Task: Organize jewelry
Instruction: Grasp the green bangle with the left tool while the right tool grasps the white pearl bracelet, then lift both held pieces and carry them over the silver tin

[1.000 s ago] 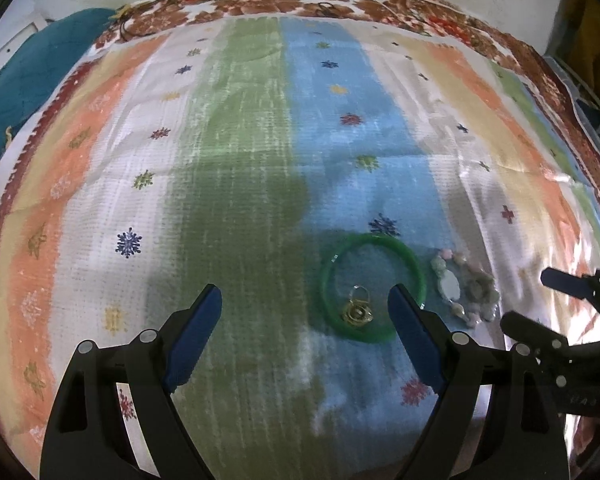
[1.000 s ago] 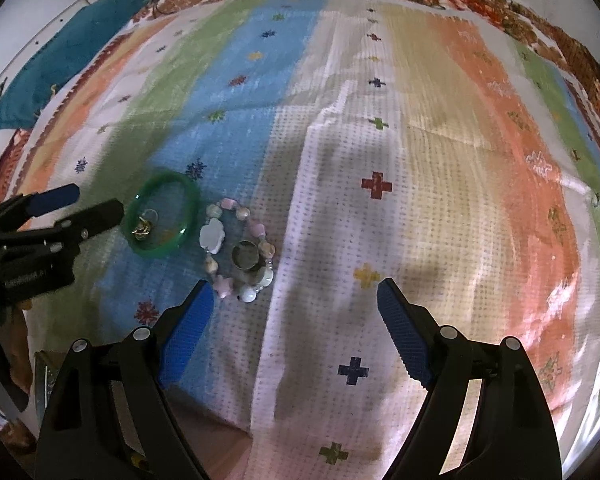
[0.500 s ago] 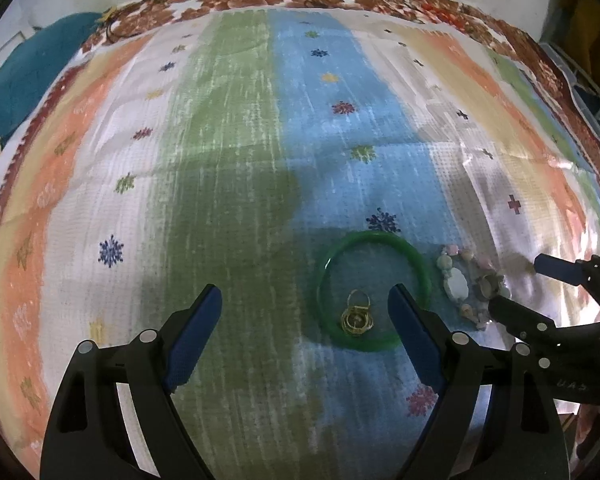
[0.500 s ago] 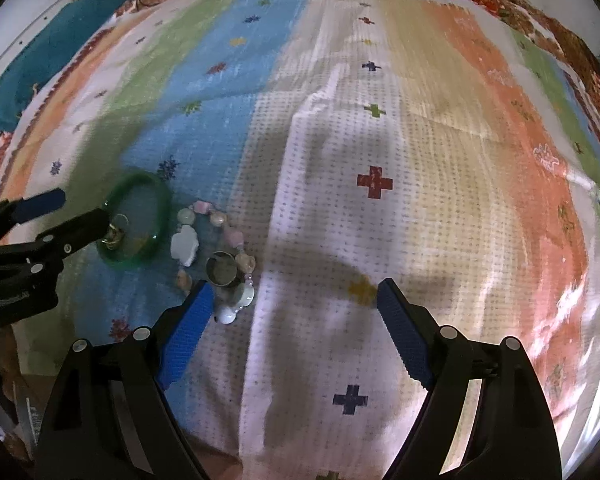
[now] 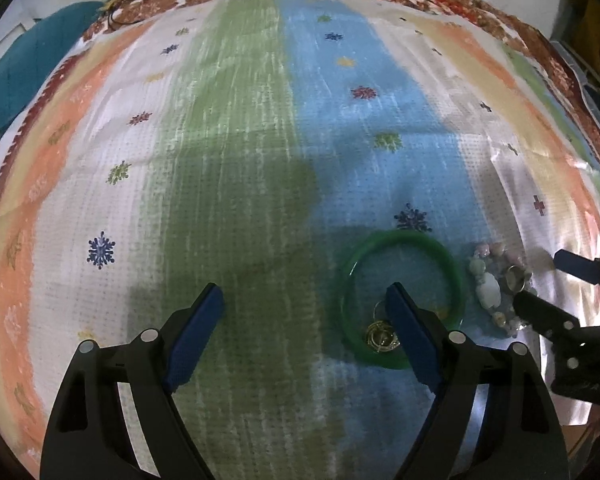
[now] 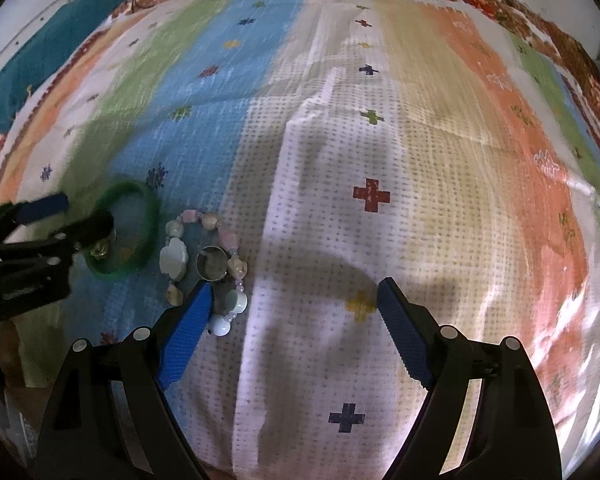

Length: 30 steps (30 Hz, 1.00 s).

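Both the left gripper (image 5: pixel 304 304) and right gripper (image 6: pixel 294 298) hang released over the striped cloth (image 5: pixel 240 160), flanking the green bangle (image 5: pixel 400 300) and bead bracelet (image 6: pixel 204 260) (neither grasped), probably choosing a pick.

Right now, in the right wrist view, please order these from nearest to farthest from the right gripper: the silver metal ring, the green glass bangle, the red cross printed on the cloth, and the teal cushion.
From the right gripper:
1. Silver metal ring, just beyond its left finger, inside the bead bracelet.
2. Red cross, ahead, slightly right.
3. Green glass bangle, far left.
4. Teal cushion, top left corner.
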Tool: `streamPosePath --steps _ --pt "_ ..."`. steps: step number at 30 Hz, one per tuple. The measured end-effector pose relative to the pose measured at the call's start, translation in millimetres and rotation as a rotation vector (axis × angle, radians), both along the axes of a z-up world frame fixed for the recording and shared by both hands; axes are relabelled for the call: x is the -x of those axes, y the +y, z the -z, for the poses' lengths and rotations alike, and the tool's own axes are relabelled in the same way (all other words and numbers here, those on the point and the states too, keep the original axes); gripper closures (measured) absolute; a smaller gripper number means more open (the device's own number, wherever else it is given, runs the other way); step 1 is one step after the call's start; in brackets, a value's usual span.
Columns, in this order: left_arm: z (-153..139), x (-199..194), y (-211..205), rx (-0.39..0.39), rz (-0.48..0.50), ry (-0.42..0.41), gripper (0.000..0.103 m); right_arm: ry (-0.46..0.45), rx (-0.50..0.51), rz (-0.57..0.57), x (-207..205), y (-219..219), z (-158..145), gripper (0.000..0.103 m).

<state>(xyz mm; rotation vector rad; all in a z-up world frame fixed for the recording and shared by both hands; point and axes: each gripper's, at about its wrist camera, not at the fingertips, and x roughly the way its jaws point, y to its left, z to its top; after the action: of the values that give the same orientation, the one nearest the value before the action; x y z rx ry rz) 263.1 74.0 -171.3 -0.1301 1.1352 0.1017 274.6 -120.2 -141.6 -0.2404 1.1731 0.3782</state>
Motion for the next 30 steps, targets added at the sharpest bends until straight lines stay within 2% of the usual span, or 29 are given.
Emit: streamPosePath --steps 3,6,8,9,10,11,12,13,17,23,30 --pt "0.5 1.1 0.3 -0.024 -0.003 0.01 0.03 -0.007 0.002 0.009 -0.1 -3.3 -0.6 0.026" --pt "-0.8 2.3 7.4 -0.019 -0.025 0.021 0.048 0.0 -0.029 0.035 -3.0 -10.4 -3.6 0.044" --pt "-1.5 3.9 10.5 -0.013 -0.029 0.024 0.069 0.015 -0.055 0.032 -3.3 -11.5 -5.1 0.058" --pt "-1.7 4.8 11.4 -0.012 -0.032 0.026 0.075 0.022 -0.064 0.018 -2.0 -10.0 -5.7 0.062" --pt "-1.7 6.0 13.0 -0.01 -0.036 0.028 0.083 0.026 -0.067 0.01 -1.1 -8.4 -6.2 0.072" --pt "-1.6 6.3 13.5 -0.007 -0.036 0.029 0.089 0.038 -0.079 -0.004 0.2 -5.9 -6.0 0.085" --pt "-1.7 7.0 14.7 -0.003 -0.037 0.028 0.092 0.053 -0.093 -0.011 0.9 -4.5 -5.4 0.09" --pt "-1.7 7.7 16.4 0.005 -0.042 0.029 0.096 0.059 -0.095 -0.012 1.8 -3.8 -5.3 0.091" --pt "-3.8 11.4 20.4 0.038 -0.045 0.031 0.096 0.05 -0.089 -0.025 5.8 -4.1 -7.6 0.091" --pt "-7.4 21.3 19.4 0.019 -0.052 0.049 0.096 0.028 -0.078 -0.024 10.4 -7.1 -15.5 0.091" --pt "-16.9 32.5 27.4 0.028 -0.088 0.033 0.096 0.001 -0.1 -0.035 19.0 -4.5 -31.5 0.091"
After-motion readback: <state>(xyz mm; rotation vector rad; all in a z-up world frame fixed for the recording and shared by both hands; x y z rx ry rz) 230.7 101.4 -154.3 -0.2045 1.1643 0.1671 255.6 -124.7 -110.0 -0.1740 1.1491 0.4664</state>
